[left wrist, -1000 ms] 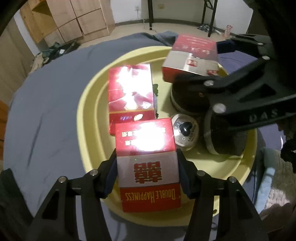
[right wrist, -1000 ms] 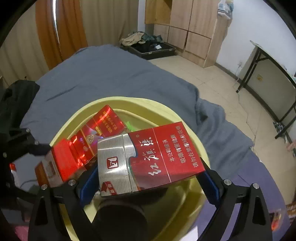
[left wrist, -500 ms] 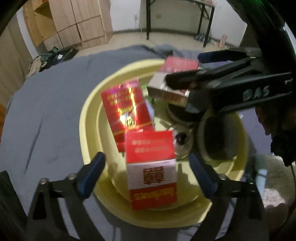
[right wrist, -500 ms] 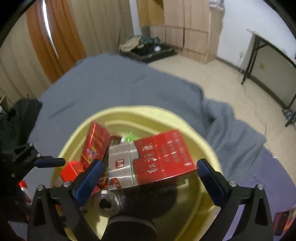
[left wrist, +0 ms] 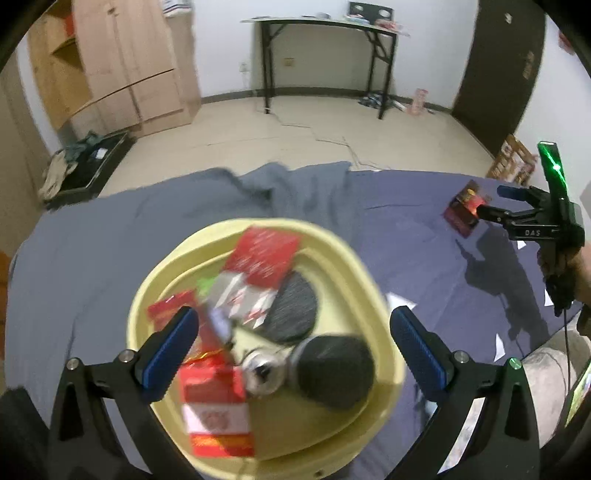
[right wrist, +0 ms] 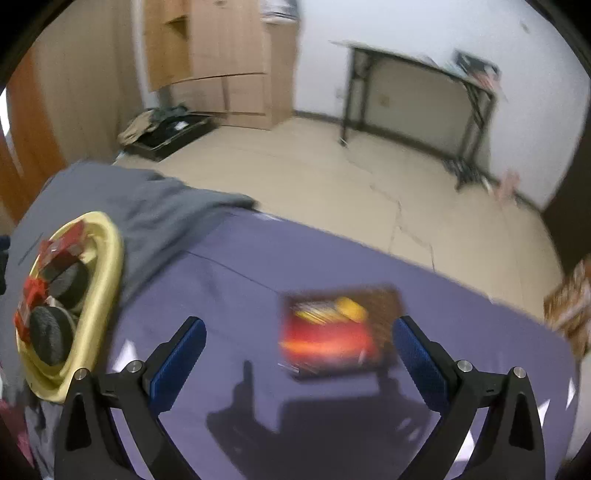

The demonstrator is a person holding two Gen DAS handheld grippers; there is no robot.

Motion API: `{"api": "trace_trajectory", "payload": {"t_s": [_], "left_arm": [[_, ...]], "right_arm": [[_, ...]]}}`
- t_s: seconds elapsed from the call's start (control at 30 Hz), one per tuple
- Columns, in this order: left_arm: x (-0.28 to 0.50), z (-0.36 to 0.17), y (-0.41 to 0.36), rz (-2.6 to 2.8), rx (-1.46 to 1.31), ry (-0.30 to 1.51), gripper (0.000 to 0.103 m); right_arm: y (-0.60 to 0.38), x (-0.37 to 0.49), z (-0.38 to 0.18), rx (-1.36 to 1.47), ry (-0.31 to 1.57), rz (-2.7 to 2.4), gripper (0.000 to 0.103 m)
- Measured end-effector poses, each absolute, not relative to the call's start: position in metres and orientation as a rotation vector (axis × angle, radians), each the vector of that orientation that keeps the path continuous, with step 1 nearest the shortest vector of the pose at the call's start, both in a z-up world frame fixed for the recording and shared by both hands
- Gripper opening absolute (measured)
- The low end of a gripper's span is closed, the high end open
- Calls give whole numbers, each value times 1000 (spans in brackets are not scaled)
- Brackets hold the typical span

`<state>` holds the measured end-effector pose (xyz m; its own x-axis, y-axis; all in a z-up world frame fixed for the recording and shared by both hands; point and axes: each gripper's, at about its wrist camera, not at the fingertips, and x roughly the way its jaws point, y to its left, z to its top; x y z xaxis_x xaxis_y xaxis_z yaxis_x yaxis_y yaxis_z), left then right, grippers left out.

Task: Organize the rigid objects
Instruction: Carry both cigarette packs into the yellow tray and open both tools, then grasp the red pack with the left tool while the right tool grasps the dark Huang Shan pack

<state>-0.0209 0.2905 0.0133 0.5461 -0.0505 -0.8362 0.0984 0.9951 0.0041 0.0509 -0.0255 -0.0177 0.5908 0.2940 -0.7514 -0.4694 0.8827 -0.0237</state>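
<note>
A yellow basin (left wrist: 166,273) on the bed holds a red-and-white box (left wrist: 218,417), a red-and-silver box (left wrist: 258,266), another red box (left wrist: 170,306), a metal can (left wrist: 258,373) and two black round objects (left wrist: 332,369). My left gripper (left wrist: 293,325) hangs above the basin, its jaws opening with nothing gripped between them. My right gripper (right wrist: 299,332) is open over the purple sheet, with a blurred dark-and-red box (right wrist: 332,332) lying ahead between its fingers, untouched. The left wrist view shows that right gripper (left wrist: 491,202) beside the same box (left wrist: 463,216).
A grey blanket (left wrist: 110,229) lies under the basin (right wrist: 110,258), next to a purple sheet (right wrist: 258,266) with white paper scraps (left wrist: 400,301). A hand (left wrist: 576,266) holds the right gripper. Beyond the bed: floor, a black table (left wrist: 325,26), wooden cabinets (left wrist: 122,62), an open suitcase (left wrist: 85,166).
Both grippers let go of their boxes, which now lie in the basin. The left gripper opened and rose. The right gripper swung right to the dark-and-red box on the purple sheet.
</note>
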Motion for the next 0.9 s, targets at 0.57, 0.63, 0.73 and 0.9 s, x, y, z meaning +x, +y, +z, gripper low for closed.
{"api": "trace_trajectory", "payload": {"t_s": [0.57, 0.63, 0.73, 0.9], "left_arm": [[67, -9, 130, -297, 281, 1020, 103], [72, -17, 113, -320, 314, 1027, 103], [78, -28, 88, -379, 335, 1028, 103], [97, -55, 35, -442, 475, 1036, 103]], "right_arm": [[-82, 107, -35, -162, 939, 475, 95], [-99, 107, -34, -131, 914, 482, 94], [-123, 97, -35, -115, 873, 490, 94], [-173, 77, -39, -152, 856, 453, 94]]}}
